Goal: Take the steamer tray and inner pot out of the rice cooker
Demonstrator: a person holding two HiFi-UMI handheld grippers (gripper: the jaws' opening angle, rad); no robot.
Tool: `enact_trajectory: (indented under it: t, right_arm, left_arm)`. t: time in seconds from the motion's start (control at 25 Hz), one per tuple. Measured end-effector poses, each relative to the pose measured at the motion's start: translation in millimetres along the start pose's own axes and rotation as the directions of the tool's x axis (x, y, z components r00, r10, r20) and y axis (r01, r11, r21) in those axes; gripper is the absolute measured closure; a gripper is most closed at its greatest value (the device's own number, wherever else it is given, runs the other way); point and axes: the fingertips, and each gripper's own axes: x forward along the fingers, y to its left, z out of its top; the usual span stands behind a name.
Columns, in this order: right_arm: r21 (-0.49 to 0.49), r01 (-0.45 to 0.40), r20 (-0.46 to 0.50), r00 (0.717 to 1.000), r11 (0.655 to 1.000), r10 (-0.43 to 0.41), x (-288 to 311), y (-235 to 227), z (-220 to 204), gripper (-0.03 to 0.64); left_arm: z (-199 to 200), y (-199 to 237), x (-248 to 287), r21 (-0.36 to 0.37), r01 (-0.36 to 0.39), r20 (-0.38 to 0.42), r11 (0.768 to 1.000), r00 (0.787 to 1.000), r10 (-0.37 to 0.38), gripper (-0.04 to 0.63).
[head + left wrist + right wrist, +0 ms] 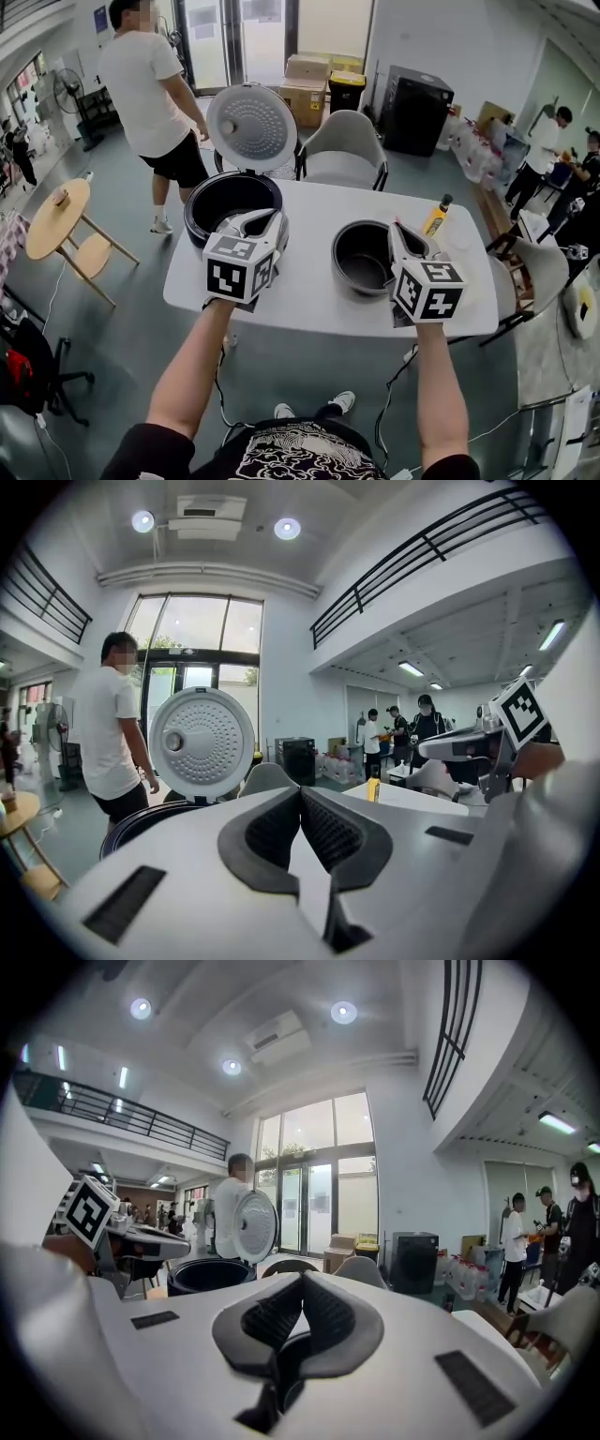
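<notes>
Overhead and level; common rice cooker [195,217]

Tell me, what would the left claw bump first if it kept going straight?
Probably the grey chair: the left claw aims just right of the open rice cooker, though depth is hard to judge.

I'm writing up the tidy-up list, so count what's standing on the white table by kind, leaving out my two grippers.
Rice cooker, lid open: 1
Inner pot, standing outside the cooker: 1
Yellow bottle with a black cap: 1
Total: 3
</notes>
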Motion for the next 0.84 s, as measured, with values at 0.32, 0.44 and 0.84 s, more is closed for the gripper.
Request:
enact_trajectory:
  t: [0.32,0.44,0.84]
  right_arm:
    - [-0.026,0.038,0.023,0.999,0.999,-0.037,-3.7,22.3,-1.6,0.604]
    - [-0.031,0.049,0.029,0.998,0.998,-0.048,-11.5,23.5,-2.4,0.603]
    - [-0.032,0.067,0.036,0.997,0.997,-0.065,-24.2,22.3,-3.9,0.603]
  left_arm:
    - [-9.9,12.9,-8.8,0.032,0.018,0.000,0.999,1.000,-0.018,0.582]
    - [-11.0,7.9,-12.6,0.041,0.027,-0.002,0.999,1.000,-0.027,0.582]
    - [-17.3,0.4,-16.5,0.043,0.041,-0.019,0.998,0.999,-0.040,0.583]
